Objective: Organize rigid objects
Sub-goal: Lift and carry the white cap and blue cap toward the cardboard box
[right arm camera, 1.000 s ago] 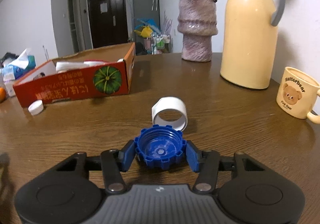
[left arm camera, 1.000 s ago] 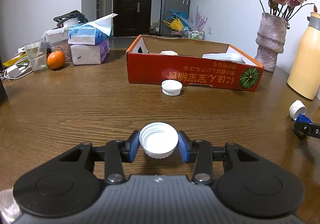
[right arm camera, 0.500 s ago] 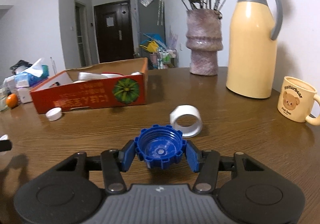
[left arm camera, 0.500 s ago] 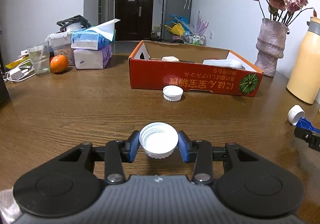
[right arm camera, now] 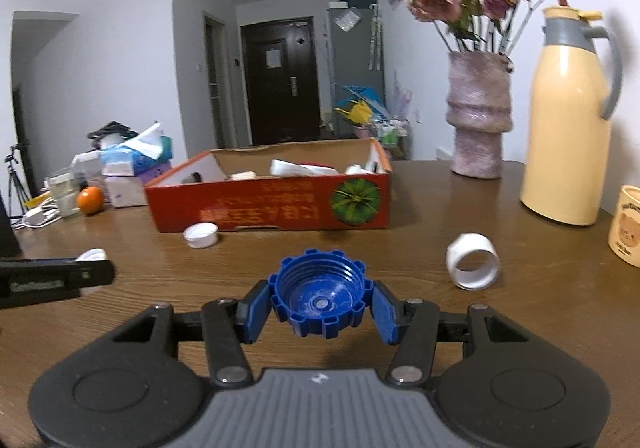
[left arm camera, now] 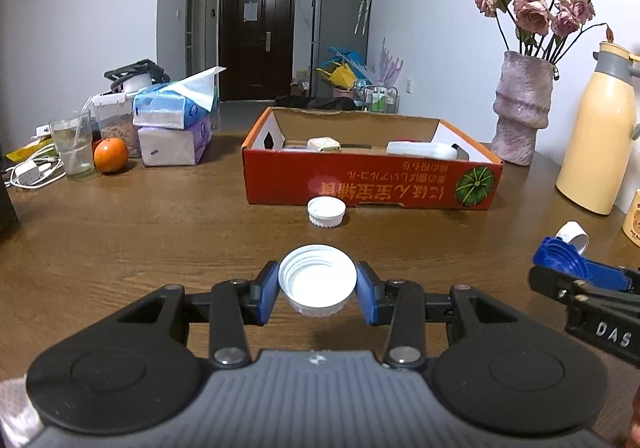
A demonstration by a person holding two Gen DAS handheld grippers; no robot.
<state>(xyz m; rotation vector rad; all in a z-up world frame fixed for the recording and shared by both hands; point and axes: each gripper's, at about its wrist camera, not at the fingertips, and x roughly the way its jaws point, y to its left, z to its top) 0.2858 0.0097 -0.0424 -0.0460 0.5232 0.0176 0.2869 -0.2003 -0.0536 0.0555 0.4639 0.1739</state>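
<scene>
In the left wrist view, the left hand-held gripper [left arm camera: 317, 290] pinches a white cap [left arm camera: 317, 280] between its blue pads, open side up, above the wooden surface [left arm camera: 160, 232]. A second white cap [left arm camera: 326, 211] lies on the surface just in front of the red box [left arm camera: 360, 188], which stands toward the far edge with some pale items inside. At the right edge of this view the right hand-held gripper [left arm camera: 560, 262] comes in with a blue cap [left arm camera: 558, 258], and a white ring [left arm camera: 574, 234] lies just behind it. A vase [left arm camera: 520, 108] and a yellow jug [left arm camera: 596, 136] stand at the far right; an orange [left arm camera: 111, 155] is at the far left.

In the right wrist view, the right hand-held gripper [right arm camera: 320, 306] pinches the blue cap [right arm camera: 320, 298], open side up. The white ring [right arm camera: 473, 261] lies on its side to the right, near but apart. The white cap [right arm camera: 201, 235] lies beside the box [right arm camera: 272, 208]. At the left edge the left hand-held gripper [right arm camera: 92, 268] shows, probably with its white cap [right arm camera: 93, 255], though little of it is visible. A mug [right arm camera: 626, 230] stands at the right edge.
</scene>
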